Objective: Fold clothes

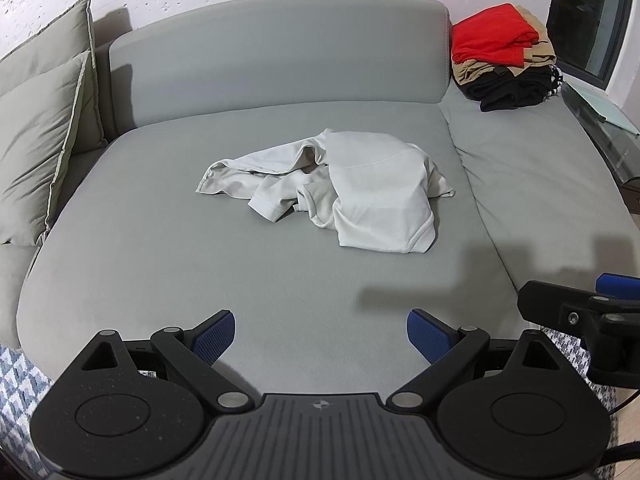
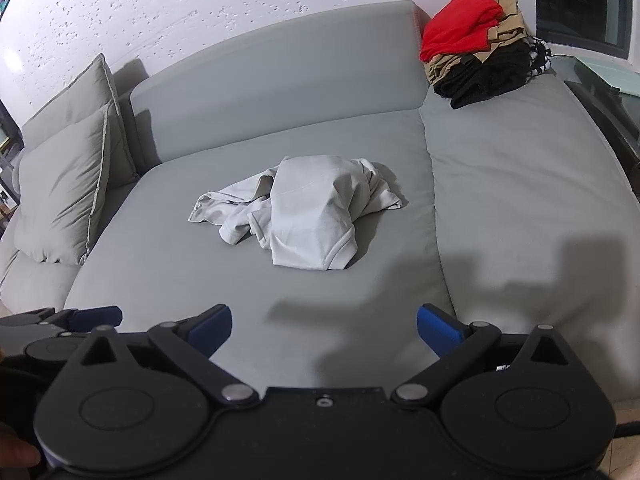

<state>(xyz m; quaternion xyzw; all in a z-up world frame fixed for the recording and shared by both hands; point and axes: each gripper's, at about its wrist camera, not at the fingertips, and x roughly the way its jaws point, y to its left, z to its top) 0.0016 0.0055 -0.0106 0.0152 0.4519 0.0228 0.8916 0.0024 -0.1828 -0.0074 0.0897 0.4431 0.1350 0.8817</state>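
A crumpled white garment (image 1: 352, 192) (image 2: 308, 212) lies in a heap in the middle of the grey sofa seat (image 1: 180, 248) (image 2: 180, 264). My left gripper (image 1: 320, 334) hovers over the seat's front edge, well short of the garment, open with nothing between its blue pads. My right gripper (image 2: 324, 330) is likewise open and empty, near the front edge and short of the heap. In the left wrist view the right gripper (image 1: 580, 312) shows at the right edge; in the right wrist view the left gripper (image 2: 60, 328) shows at the left edge.
A stack of folded clothes (image 1: 504, 56) (image 2: 480, 44), red on tan on black, sits at the sofa's back right corner. Grey cushions (image 1: 40, 132) (image 2: 68, 184) lean at the left. A glass side table (image 1: 604, 120) stands right of the sofa. Patterned rug (image 1: 16, 380) lies below.
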